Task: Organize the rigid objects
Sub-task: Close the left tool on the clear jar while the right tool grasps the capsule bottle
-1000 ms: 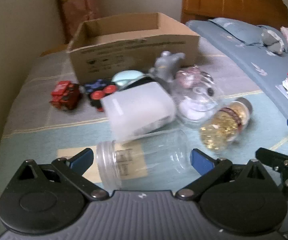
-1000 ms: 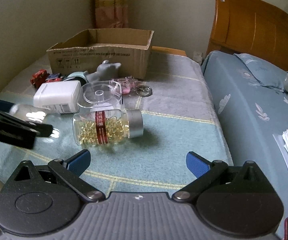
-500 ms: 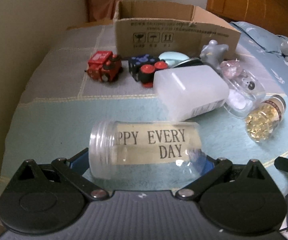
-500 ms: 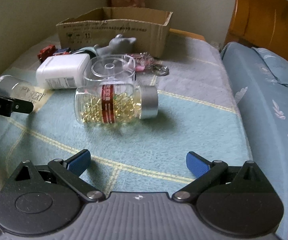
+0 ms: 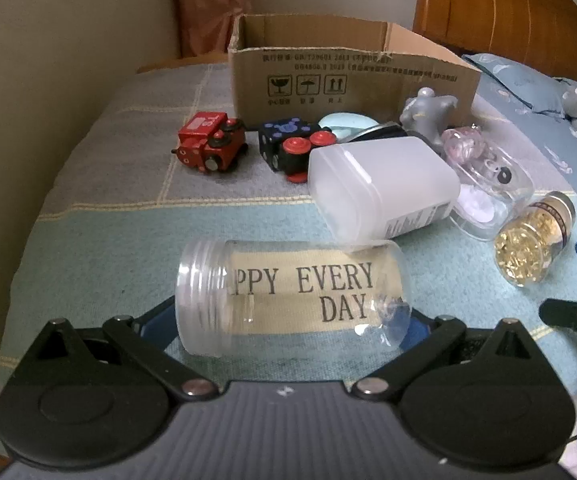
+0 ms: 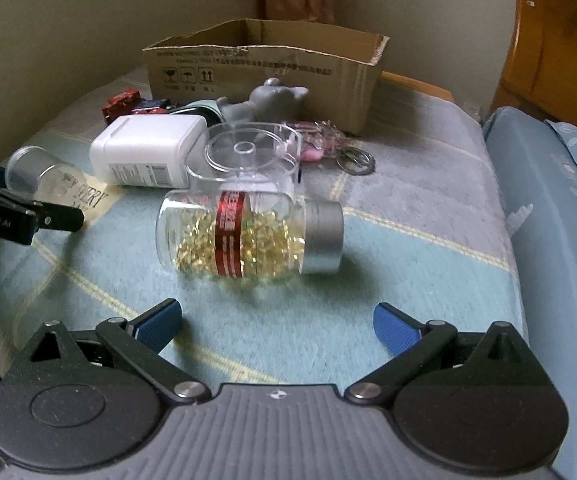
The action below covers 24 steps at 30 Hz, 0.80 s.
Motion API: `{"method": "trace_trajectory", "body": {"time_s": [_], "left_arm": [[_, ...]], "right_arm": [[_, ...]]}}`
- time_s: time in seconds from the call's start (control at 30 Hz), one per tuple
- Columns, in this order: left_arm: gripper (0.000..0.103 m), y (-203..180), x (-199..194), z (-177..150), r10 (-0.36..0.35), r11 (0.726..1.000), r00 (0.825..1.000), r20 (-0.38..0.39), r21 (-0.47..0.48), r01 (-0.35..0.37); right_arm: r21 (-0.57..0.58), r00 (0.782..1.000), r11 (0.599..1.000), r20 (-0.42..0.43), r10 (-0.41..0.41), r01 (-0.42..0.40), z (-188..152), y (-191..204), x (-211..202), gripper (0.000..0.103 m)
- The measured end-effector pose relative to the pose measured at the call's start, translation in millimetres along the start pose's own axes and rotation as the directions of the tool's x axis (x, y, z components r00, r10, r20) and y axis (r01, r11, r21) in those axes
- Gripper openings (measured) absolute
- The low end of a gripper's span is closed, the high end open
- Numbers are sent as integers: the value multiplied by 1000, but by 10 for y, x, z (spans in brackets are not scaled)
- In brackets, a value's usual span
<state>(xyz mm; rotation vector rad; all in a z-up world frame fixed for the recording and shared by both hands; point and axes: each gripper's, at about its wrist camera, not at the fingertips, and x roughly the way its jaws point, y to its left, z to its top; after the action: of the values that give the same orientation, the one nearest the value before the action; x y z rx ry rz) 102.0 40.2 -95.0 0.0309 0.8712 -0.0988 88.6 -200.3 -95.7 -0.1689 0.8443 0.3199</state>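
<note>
Left wrist view: left gripper (image 5: 288,322) clamps a clear jar (image 5: 288,296) lying sideways between its blue pads, threaded open mouth to the left, label reading "PPY EVERY DAY". The jar looks raised off the blanket (image 5: 100,248). Just past it is a white plastic container (image 5: 384,186) on its side, its near edge at the jar's far rim; cannot tell if they touch. Behind that: red toy train (image 5: 208,145), dark blue toy with red wheels (image 5: 294,148), grey animal figure (image 5: 428,114), then an open cardboard box (image 5: 352,80). To the right, a clear lidded container (image 5: 492,192) and a capsule bottle (image 5: 532,240) lying down. Part of the other gripper shows at the right edge.

Right wrist view: right gripper (image 6: 278,326) spread wide, nothing between the pads, low over the blanket. Capsule bottle (image 6: 248,236) lies directly ahead on its side, silver cap to the right, red band round the middle, apart from the pads. Clear container (image 6: 248,156) touches it from behind, white container (image 6: 148,152) to the left. Keyring (image 6: 354,160) near the box (image 6: 264,68). The left gripper with the jar (image 6: 48,178) is at the left edge.
</note>
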Motion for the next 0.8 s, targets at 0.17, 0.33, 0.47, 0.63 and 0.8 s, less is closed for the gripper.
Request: {"method": "trace_trajectory", "body": {"time_s": [0.17,0.33,0.47,0.63,0.8], "left_arm": [[103,-1,-3,1,5,1000,1000,0,-2,-5],[102,-19,-1,17,18,1000,1000,-3,-2,-18],[102,-51,-12,25,36,999,999,-5,1,-36],[102,-104,-52,46,59,998,998,1,9,-59],[102,-149,-73,109,80,996,997,22,26,-80]], "right_arm": [[0,999,999,27,43,-43,111,12,-5,103],[-15,998,999,29,53,-52,231,62,33,103],[-18,998,999,22,51,-51,269,143,47,103],[58,999,997,0,41,-41,341,142,54,103],[127,1000,992,-15,13,-11,405,171,71,103]]}}
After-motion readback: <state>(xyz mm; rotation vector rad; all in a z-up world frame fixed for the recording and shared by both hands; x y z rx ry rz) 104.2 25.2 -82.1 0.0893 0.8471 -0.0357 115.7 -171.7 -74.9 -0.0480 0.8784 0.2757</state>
